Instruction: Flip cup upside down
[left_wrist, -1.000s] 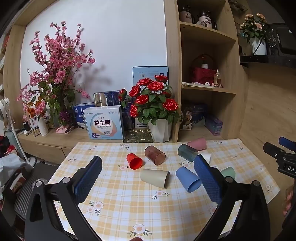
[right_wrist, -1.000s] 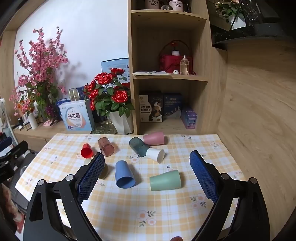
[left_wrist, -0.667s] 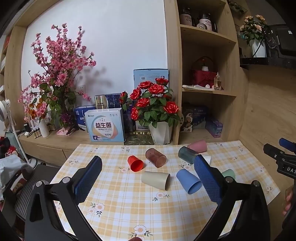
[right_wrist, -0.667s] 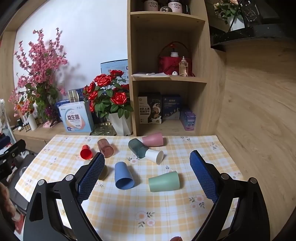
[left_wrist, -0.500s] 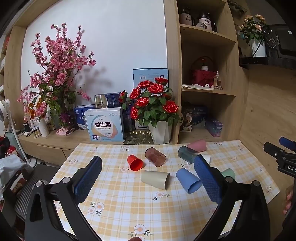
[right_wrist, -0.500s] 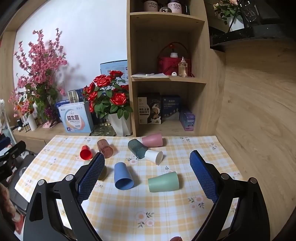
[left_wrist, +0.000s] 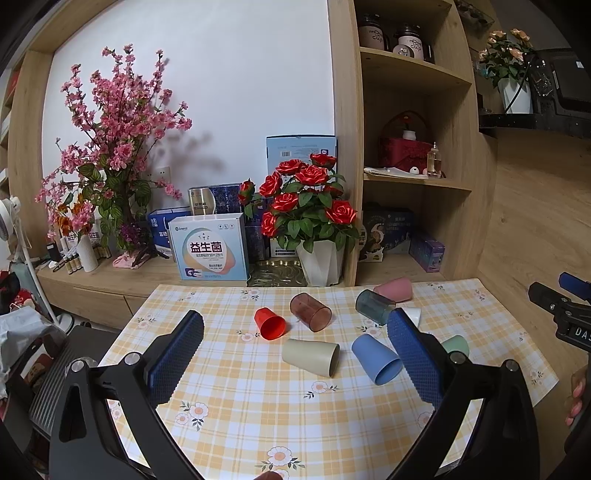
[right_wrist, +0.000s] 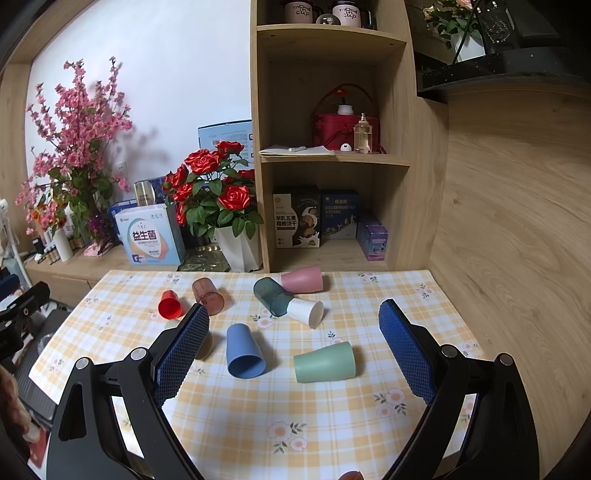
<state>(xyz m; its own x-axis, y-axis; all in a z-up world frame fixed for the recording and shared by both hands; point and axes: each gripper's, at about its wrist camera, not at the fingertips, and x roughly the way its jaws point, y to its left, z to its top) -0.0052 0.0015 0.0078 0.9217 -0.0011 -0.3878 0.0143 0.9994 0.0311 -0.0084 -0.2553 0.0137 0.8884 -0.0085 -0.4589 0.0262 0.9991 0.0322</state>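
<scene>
Eight cups lie on their sides on the checked surface (right_wrist: 332, 435). Nearest the right gripper (right_wrist: 293, 330) are a blue cup (right_wrist: 243, 350), its mouth toward the camera, and a green cup (right_wrist: 325, 362) just to its right, mouth facing right. Farther back lie a white cup (right_wrist: 306, 312) touching a dark teal translucent cup (right_wrist: 273, 297), and behind them a pink cup (right_wrist: 303, 279) at the surface's far edge. To the left lie a brown translucent cup (right_wrist: 208, 296) and a small red cup (right_wrist: 170, 303). A beige cup (left_wrist: 311, 356), largely hidden behind the left finger in the right wrist view, lies in front of the red one, mouth facing right.

The left gripper (left_wrist: 295, 334) hangs over the near edge of the surface, its blue-padded fingers (left_wrist: 177, 354) spread wide and holding nothing. The right gripper's fingers (right_wrist: 406, 354) are likewise wide apart and empty, with the blue and green cups seen between them.

Behind the surface stand a pot of red roses (left_wrist: 306, 206), a branch of pink blossoms (left_wrist: 110, 140), a white carton (left_wrist: 210, 245) and a wooden shelf unit (right_wrist: 332, 155).
</scene>
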